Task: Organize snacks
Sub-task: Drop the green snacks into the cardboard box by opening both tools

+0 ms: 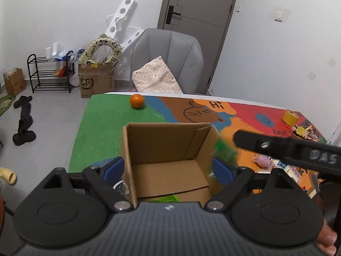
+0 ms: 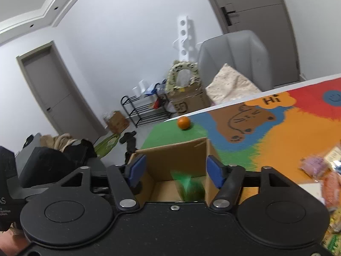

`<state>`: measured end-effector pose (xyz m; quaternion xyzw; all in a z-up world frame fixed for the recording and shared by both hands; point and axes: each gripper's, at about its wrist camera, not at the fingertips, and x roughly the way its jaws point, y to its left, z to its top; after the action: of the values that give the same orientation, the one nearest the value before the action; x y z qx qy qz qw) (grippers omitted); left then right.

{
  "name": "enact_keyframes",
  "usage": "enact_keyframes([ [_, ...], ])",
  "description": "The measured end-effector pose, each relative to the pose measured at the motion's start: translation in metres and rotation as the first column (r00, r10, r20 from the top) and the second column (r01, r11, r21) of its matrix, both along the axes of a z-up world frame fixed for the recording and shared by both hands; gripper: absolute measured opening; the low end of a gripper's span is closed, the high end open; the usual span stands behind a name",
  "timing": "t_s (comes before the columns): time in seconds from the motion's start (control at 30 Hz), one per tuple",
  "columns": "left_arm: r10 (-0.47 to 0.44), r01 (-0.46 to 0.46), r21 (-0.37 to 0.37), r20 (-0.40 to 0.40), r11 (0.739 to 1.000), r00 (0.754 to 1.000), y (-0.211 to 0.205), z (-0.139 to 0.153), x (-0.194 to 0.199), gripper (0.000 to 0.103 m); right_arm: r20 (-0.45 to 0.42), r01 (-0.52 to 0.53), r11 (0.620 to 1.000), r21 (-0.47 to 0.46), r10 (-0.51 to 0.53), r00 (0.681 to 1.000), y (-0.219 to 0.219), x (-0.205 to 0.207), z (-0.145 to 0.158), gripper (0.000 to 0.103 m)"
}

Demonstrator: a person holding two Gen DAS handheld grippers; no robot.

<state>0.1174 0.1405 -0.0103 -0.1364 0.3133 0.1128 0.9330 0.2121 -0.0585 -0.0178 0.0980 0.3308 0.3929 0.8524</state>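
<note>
While both grippers, left (image 1: 170, 168) and right (image 2: 175, 171), gape with nothing gripped, one blurred green snack packet (image 2: 188, 186) sits inside one open cardboard box (image 1: 164, 143); one orange (image 1: 137, 101) sits beyond.

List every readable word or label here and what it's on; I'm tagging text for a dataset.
"Hi": orange speech bubble on the colourful table mat.
"SF": floor cardboard box.
"DAS": right gripper's arm, seen from the left wrist.
"EVERY…": mat, cut off.
Snack packets, side print on the open cardboard box: too blurred to read.
</note>
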Motion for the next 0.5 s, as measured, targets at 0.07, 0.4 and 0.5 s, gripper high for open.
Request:
enact_keyframes([
  [0.07, 0.006, -0.006, -0.001, 0.002, 1.0, 1.0, -0.001, 0.0, -0.003, 0.092, -0.02, 0.007, 1.0, 0.002, -0.007, 1.0, -0.008, 0.0, -0.002, 0.065],
  [0.4, 0.032, -0.032, -0.026, 0.003, 0.999, 0.999, -0.011, -0.001, -0.016, 0.099, -0.031, 0.052, 0.999, -0.01, -0.052, 0.998, -0.041, -0.016, -0.011, 0.082],
  [0.5, 0.028, -0.029, -0.049, -0.01, 0.998, 1.0, -0.015, -0.001, -0.017, 0.1, -0.041, 0.068, 0.998, -0.007, -0.068, 0.997, -0.052, -0.02, -0.013, 0.087],
])
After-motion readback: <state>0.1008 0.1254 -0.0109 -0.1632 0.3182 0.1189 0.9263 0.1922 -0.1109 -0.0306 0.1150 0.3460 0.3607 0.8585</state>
